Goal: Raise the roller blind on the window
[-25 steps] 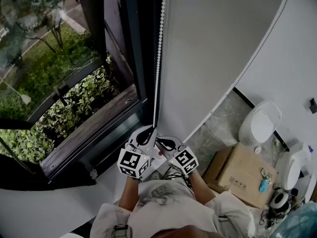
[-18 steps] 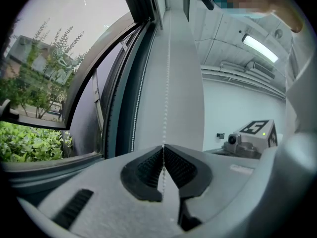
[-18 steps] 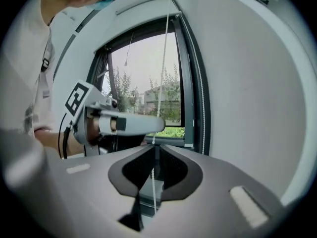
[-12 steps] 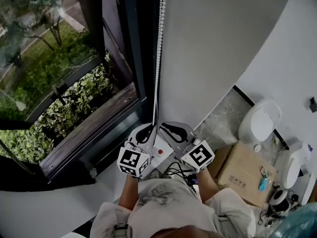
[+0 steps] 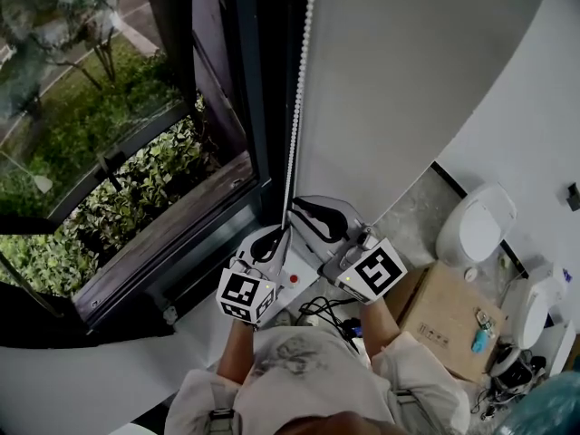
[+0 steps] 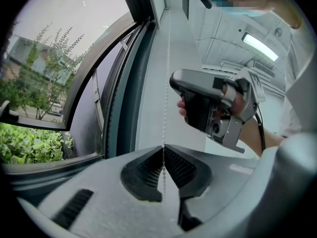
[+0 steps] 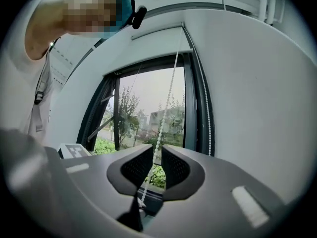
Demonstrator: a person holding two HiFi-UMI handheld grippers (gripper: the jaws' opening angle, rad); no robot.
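Roller-blind chain is clamped in the left tool for tension, while the right tool, at its 2 o'clock, straddles it ajar, seemingly to regrip higher.

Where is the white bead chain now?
In the head view, the white bead chain hangs centrally between the dark window frame and the pale grey wall, down to the left gripper.

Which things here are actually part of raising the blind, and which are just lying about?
For the job: bead chain, pinched by left tongs; right tongs, open around it; window.
Lying about: cardboard box; loose cables.
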